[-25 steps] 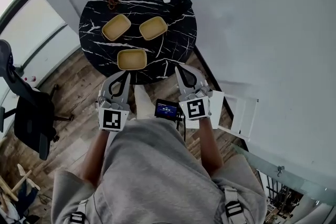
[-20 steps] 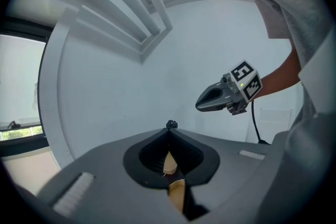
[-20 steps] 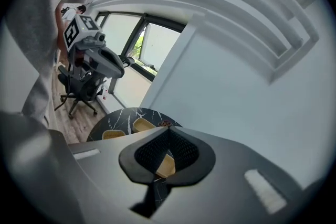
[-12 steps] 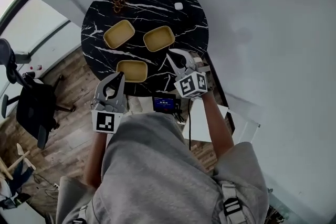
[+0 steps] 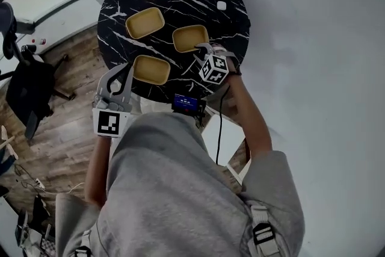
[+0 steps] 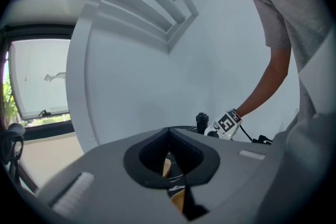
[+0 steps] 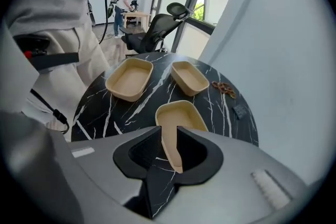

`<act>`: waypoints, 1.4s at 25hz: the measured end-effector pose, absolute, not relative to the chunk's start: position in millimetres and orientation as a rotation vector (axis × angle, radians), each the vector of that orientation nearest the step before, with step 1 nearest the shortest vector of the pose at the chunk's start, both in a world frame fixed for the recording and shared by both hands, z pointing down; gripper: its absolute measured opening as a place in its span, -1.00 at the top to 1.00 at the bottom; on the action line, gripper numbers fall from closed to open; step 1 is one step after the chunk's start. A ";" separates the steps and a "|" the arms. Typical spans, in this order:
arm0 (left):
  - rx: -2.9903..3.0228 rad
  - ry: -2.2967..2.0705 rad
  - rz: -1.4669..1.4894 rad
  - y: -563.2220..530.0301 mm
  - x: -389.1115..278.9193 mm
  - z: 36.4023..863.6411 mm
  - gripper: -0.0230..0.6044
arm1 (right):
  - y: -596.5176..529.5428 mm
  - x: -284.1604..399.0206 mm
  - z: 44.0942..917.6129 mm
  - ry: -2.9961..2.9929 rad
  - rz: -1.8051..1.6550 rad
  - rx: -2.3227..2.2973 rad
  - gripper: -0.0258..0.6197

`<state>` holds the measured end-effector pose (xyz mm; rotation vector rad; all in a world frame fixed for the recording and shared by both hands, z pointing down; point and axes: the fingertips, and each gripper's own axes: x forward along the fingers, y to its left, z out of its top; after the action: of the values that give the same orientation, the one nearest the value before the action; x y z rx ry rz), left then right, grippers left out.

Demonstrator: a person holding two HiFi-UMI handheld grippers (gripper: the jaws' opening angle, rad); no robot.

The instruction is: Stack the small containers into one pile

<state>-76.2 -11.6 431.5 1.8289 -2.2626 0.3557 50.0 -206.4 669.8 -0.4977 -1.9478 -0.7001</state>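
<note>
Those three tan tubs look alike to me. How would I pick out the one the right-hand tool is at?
Find the round black marble table. On it, take the rightmost tan container, the one closest to the white wall. Unlike its two neighbours, its near rim stands between the jaws of the right gripper, which have just been opening.
</note>
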 end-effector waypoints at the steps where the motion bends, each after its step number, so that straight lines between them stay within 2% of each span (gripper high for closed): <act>1: 1.812 -2.278 0.358 -8.5 -78.8 432.0 0.93 | -207.6 49.6 680.2 -1.923 -0.700 -0.513 0.58; 14: 1.746 -2.277 0.386 7.2 -60.4 447.5 0.93 | -205.1 58.0 756.3 -1.744 -0.751 -0.562 0.59; 20: 1.747 -2.281 0.392 6.3 -57.8 447.4 0.93 | -203.5 61.6 768.4 -1.732 -0.722 -0.529 0.70; 28: 1.746 -2.258 0.402 5.4 -56.9 452.8 0.93 | -199.1 54.1 754.2 -1.774 -0.705 -0.496 0.82; 35: 1.767 -2.248 0.386 0.7 -54.6 458.8 0.93 | -188.3 31.4 710.5 -1.925 -0.574 -0.413 0.83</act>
<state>-54.6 0.7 458.8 1.7667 -2.2480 0.3864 31.4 -188.3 710.5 -0.4131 -1.9250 -0.5741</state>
